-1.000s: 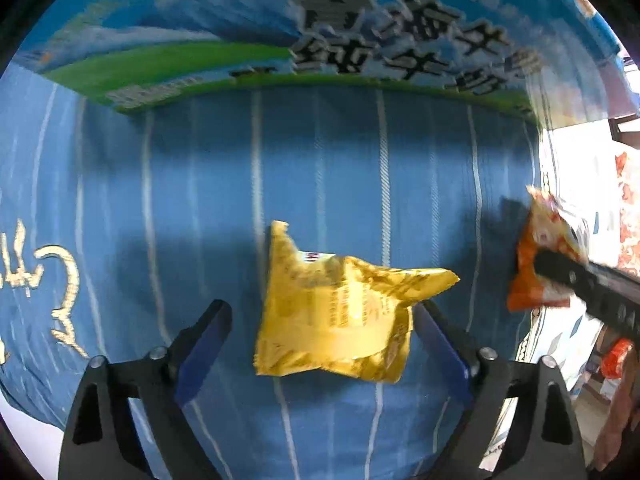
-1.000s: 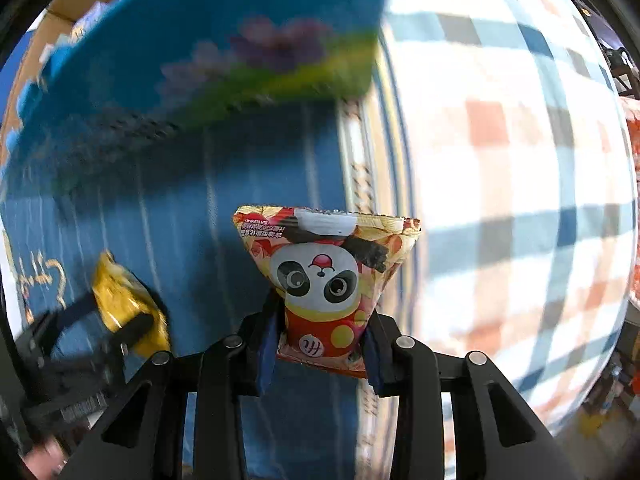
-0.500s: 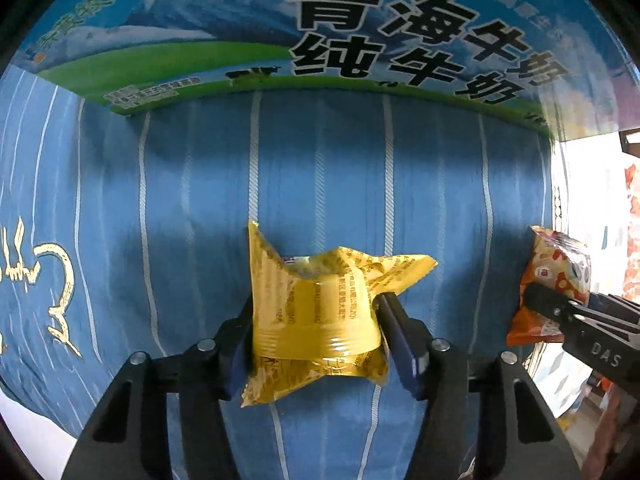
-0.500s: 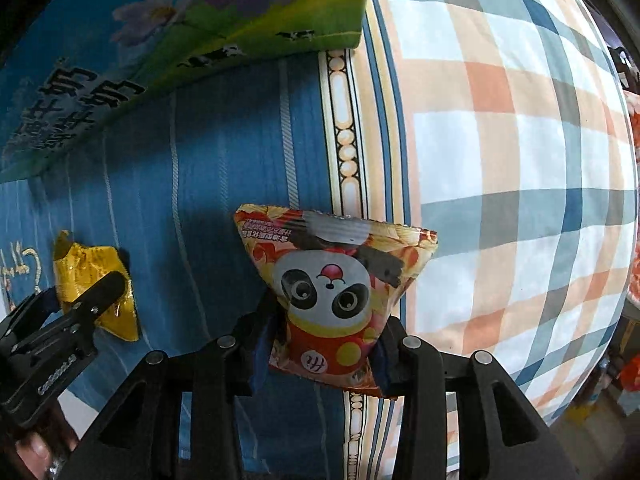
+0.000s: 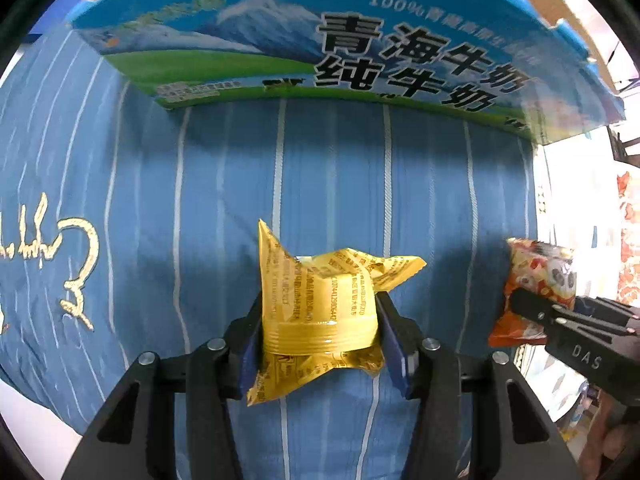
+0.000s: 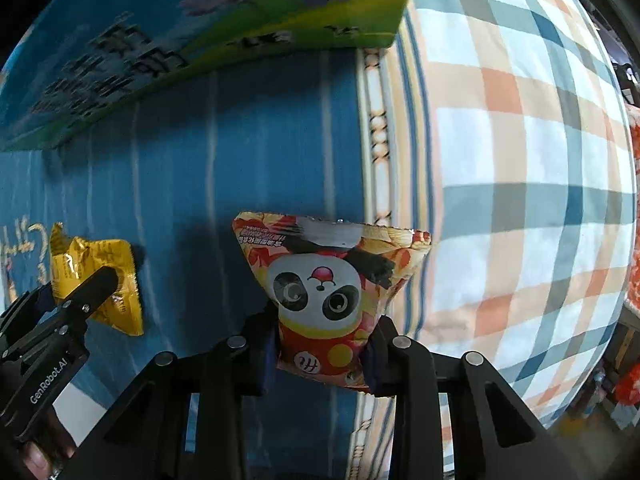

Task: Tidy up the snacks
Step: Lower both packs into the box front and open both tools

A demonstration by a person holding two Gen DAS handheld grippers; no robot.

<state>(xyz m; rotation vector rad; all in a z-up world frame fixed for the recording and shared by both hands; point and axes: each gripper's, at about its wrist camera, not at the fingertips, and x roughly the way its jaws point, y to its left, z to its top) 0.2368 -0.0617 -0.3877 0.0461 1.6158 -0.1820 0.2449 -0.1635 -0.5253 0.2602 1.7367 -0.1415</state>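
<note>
Snacks point(image 5: 320, 312) point(image 6: 324, 296) pinched above blue cloth point(image 5: 328, 176), near carton edge point(image 5: 360, 96).

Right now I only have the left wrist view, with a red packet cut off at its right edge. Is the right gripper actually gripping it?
Observer: Yes. The right gripper is shut on the lower part of the panda snack packet.
Operator: What does its front show?
Observer: A panda face, facing the camera.
Operator: And what is behind it?
Observer: The border where the blue striped cloth meets a checked cloth.
</note>
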